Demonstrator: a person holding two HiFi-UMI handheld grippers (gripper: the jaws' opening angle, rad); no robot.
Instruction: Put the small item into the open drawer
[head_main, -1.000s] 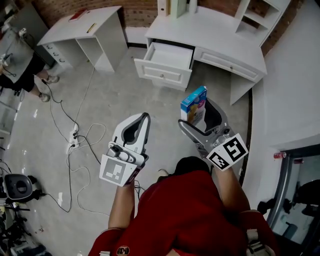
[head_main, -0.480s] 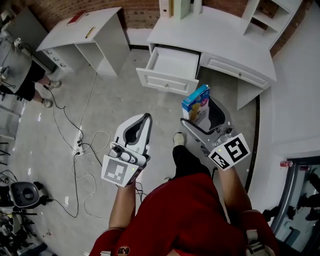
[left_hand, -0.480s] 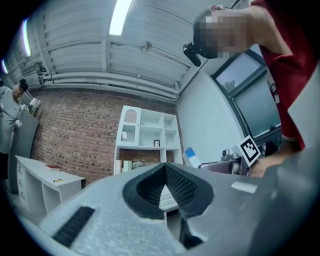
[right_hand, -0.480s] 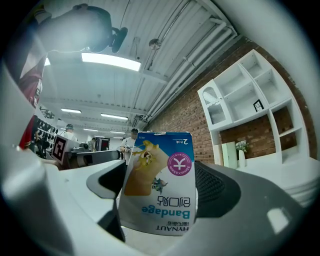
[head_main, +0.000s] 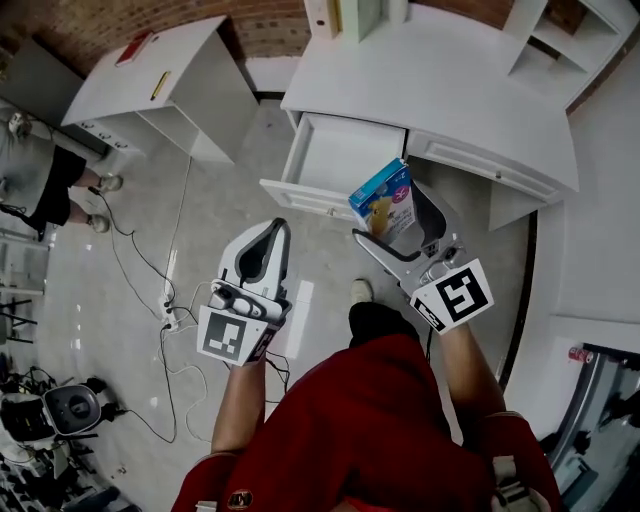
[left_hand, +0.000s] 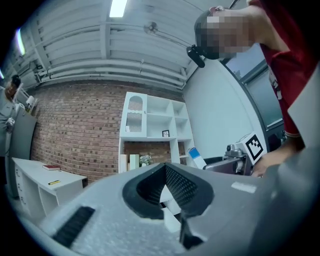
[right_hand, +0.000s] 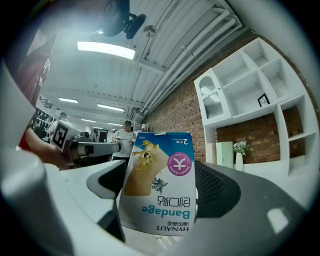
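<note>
Over by the drawer's front right corner, the right gripper has its jaws closed on both sides of the box. It's a blue bandage carton, and in the right gripper view its print reads upside down. The drawer is pulled out of the white desk and looks bare inside. From the head view the box sits just outside the drawer, near its front. How high above it, I honestly can't say from this angle. The left gripper hangs left of the drawer and a bit nearer the person, well apart from the box. Its jaws look pressed together at the tips with nothing between them. Further left of the drawer, cables trail across the floor.
</note>
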